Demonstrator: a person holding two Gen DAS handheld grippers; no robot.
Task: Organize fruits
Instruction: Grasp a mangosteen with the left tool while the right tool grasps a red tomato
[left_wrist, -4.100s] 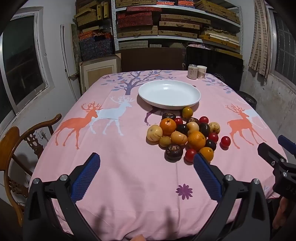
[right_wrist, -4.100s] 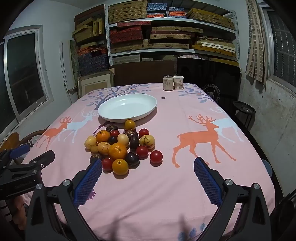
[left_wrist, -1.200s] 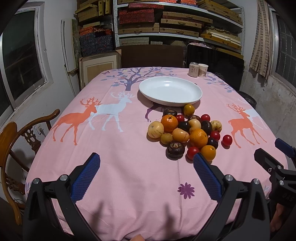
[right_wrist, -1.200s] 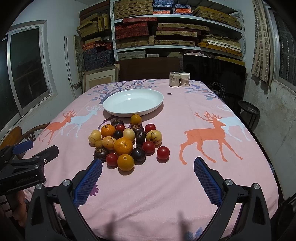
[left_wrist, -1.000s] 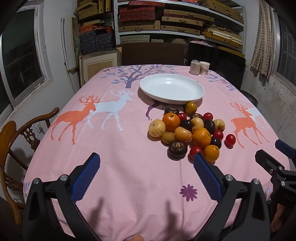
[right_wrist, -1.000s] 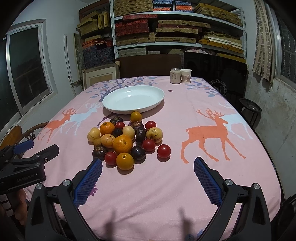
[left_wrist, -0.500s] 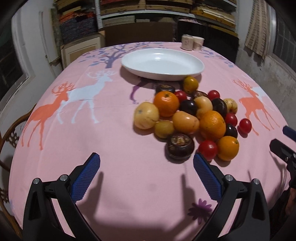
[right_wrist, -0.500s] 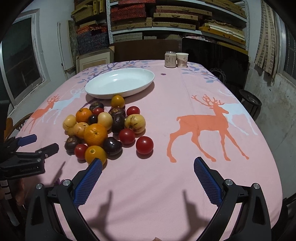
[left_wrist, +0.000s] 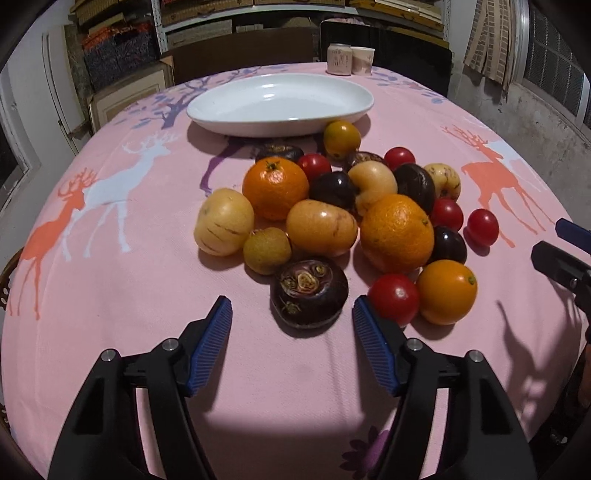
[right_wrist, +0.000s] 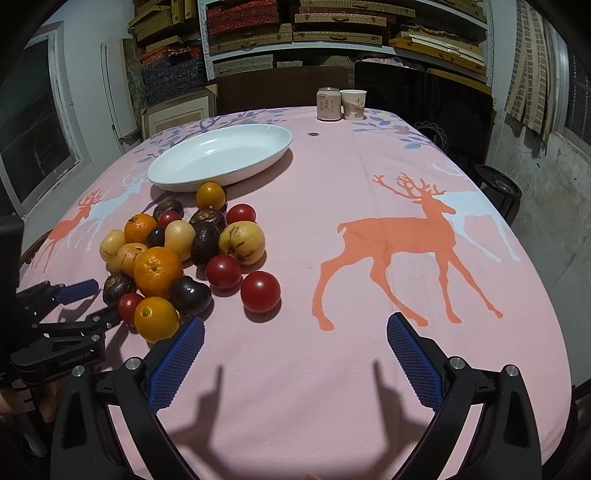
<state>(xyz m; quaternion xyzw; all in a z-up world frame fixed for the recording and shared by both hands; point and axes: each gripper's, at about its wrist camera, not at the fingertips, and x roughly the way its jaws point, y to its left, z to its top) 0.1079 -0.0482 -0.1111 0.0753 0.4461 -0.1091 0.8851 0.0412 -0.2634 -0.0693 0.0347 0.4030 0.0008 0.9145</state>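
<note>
Left gripper (left_wrist: 291, 319) jaws, closing, flank an ungripped dark purple mangosteen (left_wrist: 308, 292) atop the counter (left_wrist: 110, 295); only the right view shows right gripper (right_wrist: 295, 338) gaping empty beside a red tomato (right_wrist: 260, 291).

In the fruit pile (left_wrist: 332, 221), the back fruits are half hidden; the can (right_wrist: 328, 104) label seems too small to read.

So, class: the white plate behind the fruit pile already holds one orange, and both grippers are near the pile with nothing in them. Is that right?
Not quite. The white plate holds nothing; every orange, like the orange in the pile, lies on the tablecloth, as the right wrist view shows. The rest stands: the left gripper, its jaws closing, and the right gripper hold nothing.
</note>
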